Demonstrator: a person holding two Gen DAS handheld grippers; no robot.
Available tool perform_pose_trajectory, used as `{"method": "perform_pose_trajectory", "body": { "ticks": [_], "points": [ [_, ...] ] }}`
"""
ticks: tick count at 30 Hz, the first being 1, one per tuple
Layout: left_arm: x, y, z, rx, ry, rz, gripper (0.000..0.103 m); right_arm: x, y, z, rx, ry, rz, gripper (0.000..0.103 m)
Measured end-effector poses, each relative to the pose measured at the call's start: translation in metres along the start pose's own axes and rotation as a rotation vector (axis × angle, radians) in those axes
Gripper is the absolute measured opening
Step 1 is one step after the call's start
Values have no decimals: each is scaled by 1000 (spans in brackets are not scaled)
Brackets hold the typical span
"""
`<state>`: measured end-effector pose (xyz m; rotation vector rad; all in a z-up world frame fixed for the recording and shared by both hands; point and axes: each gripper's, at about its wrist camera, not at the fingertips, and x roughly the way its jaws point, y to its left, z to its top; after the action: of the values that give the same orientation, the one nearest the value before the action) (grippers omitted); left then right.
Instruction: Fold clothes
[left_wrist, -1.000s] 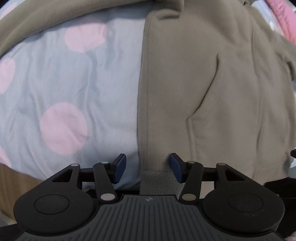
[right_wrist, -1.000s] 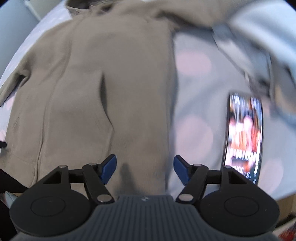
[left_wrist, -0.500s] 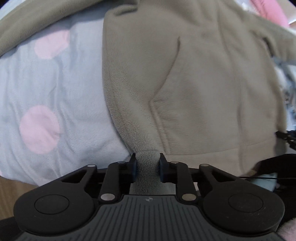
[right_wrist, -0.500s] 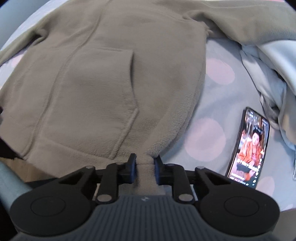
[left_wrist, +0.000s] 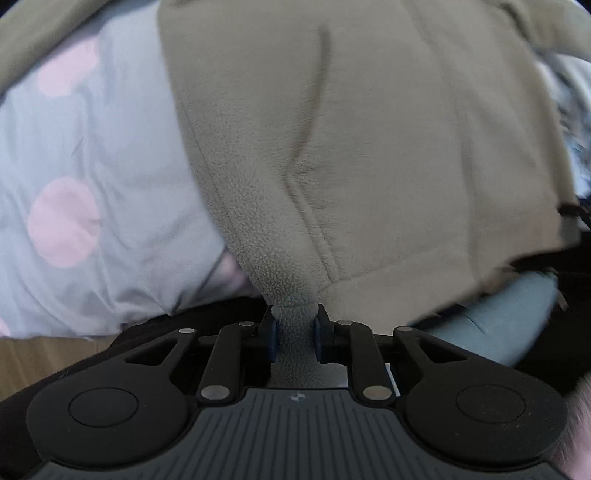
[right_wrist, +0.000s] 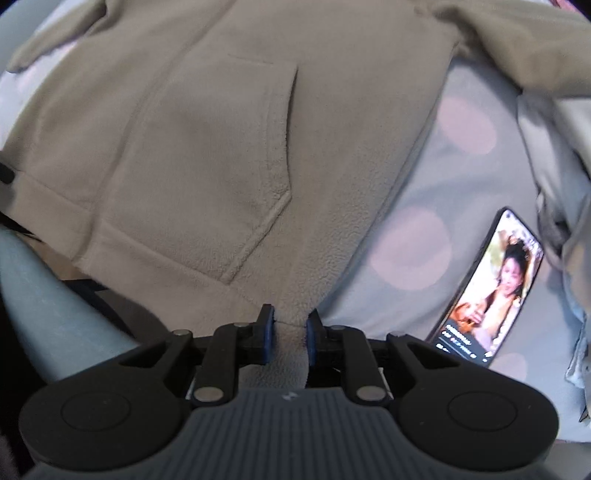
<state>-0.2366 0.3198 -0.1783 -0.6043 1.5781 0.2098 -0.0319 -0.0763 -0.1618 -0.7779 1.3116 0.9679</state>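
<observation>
L: my left tongs clench the fleece hoodie hem corner | R: right tongs clench the other corner | phone at 3 o'clock, on spotted bedding

A home bedroom: polka-dot bedding, a phone, heaped laundry.

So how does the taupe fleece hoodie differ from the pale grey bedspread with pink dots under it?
The taupe fleece hoodie is plain, while the pale grey bedspread with pink dots is patterned. The hoodie has a nubbly pile and a stitched front pocket; the bedspread looks smoother. The hoodie's hem is pinched by both the left gripper and the right gripper; the bedspread lies ungripped beneath. Both are soft fabrics.
</observation>
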Motion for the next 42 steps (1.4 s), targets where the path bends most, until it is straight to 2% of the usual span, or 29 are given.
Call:
{"method": "perform_pose_trajectory", "body": {
  "ticks": [2,4,6,7,9,14,18,21,26,29,34,38,42],
  "points": [
    [5,7,6,-43,20,-4,26,8,0,1,3,23,-7,24],
    [5,14,9,-78,32,-18,30,9,-4,1,24,38,-2,29],
    [-9,18,7,-89,5,-59,35,0,-9,0,44,16,16,40],
    [-19,21,5,-94,-20,-83,42,-6,-11,0,51,-7,29,41],
    [-44,25,3,-104,-89,-131,46,-24,-15,0,72,-68,47,48],
    [-114,33,16,-145,-301,-200,47,-65,-28,18,96,-223,7,48],
    [-156,24,53,-141,-454,-156,48,-89,-41,39,133,-328,-3,47],
    [-172,17,89,-123,-534,-119,48,-98,-50,61,151,-379,-17,43],
    [-179,10,153,-104,-593,-77,48,-108,-67,114,205,-443,-36,40],
    [-184,7,185,-89,-623,-38,48,-104,-87,154,255,-466,-28,40],
    [-192,-4,240,-20,-665,36,48,-101,-106,227,259,-519,-33,41],
    [-193,-8,297,-37,-722,18,48,-95,-121,289,271,-579,-50,40],
    [-196,-9,348,-67,-815,-22,48,-89,-135,350,286,-647,-63,40]
  ]
}}
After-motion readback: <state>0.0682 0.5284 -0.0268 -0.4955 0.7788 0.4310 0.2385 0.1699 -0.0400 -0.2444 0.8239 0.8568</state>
